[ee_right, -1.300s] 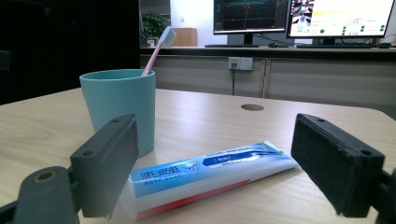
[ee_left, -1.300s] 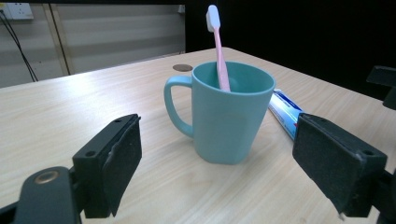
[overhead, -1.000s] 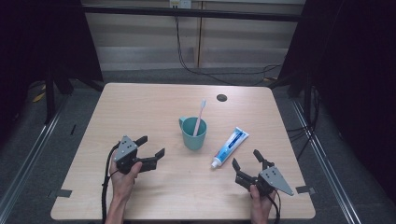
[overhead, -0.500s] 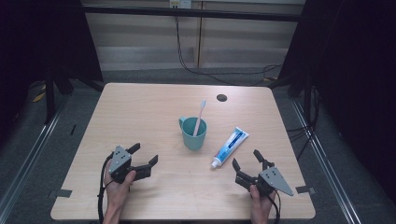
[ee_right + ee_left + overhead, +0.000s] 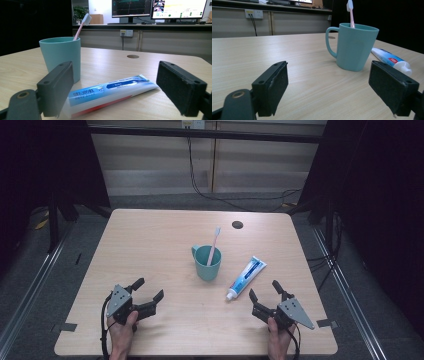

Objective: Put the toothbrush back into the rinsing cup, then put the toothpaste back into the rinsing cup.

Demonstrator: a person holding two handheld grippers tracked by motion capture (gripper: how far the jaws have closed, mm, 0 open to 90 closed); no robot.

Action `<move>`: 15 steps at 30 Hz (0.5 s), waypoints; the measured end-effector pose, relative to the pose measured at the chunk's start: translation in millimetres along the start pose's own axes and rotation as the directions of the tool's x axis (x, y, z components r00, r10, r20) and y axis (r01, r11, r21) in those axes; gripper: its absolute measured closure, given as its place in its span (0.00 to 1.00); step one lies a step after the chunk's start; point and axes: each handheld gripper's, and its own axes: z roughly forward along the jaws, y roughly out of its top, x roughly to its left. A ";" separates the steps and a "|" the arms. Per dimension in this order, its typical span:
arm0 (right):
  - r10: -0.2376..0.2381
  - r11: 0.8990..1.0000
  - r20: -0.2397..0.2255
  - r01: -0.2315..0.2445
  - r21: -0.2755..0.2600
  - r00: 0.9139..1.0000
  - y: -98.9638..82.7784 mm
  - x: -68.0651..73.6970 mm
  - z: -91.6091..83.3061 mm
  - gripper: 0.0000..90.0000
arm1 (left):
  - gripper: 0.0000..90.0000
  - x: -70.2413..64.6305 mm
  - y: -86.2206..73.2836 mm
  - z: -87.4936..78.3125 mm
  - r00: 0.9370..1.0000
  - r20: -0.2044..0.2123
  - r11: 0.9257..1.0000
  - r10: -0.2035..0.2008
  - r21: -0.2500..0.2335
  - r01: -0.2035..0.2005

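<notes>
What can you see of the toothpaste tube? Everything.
The toothpaste tube looks like soft plastic, blue and white with a red band and a white cap. It lies flat on the wooden table, cap toward the person, crimped end away, right of the teal mug and apart from it. Nothing grips it; the right gripper, open, sits just short of the cap.

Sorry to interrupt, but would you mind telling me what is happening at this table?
A person holds a two-jaw gripper in each hand near the table's front edge. The left gripper and right gripper are both open and empty. Between them stand a teal mug holding a pink toothbrush, and a toothpaste tube lying flat just ahead of the right gripper. Nothing is grasped yet.
</notes>
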 end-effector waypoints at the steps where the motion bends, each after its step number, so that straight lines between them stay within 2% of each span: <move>1: 0.002 1.000 0.003 -0.002 -0.002 1.000 0.0 0.0 -0.1 0.15 | 0.18 0.0 -0.1 -0.2 1.000 0.003 1.000 -0.001 -0.004 0.001; 5: 0.008 1.000 -0.009 -0.008 0.012 1.000 0.6 -1.0 0.6 0.14 | 0.17 0.7 -0.7 -1.9 1.000 0.015 1.000 0.006 -0.017 -0.005; 6: 0.013 1.000 -0.011 -0.012 0.020 1.000 0.8 -1.3 1.1 0.14 | 0.17 0.3 -0.8 -1.8 1.000 0.015 1.000 -0.004 -0.023 0.004; 10: 0.008 0.998 0.013 -0.009 0.069 1.000 2.5 -1.4 5.2 0.14 | 0.17 -0.6 -2.8 -5.9 1.000 0.017 0.998 0.002 -0.069 -0.001; 14: 0.024 0.994 0.007 -0.024 0.108 1.000 3.7 -2.1 6.9 0.14 | 0.17 -4.4 -4.7 -9.2 0.999 0.007 0.994 0.036 -0.103 -0.035; 15: 0.030 0.993 0.003 -0.030 0.117 1.000 3.9 -2.8 7.7 0.15 | 0.17 -4.2 -4.8 -9.7 0.998 0.008 0.992 0.061 -0.107 -0.059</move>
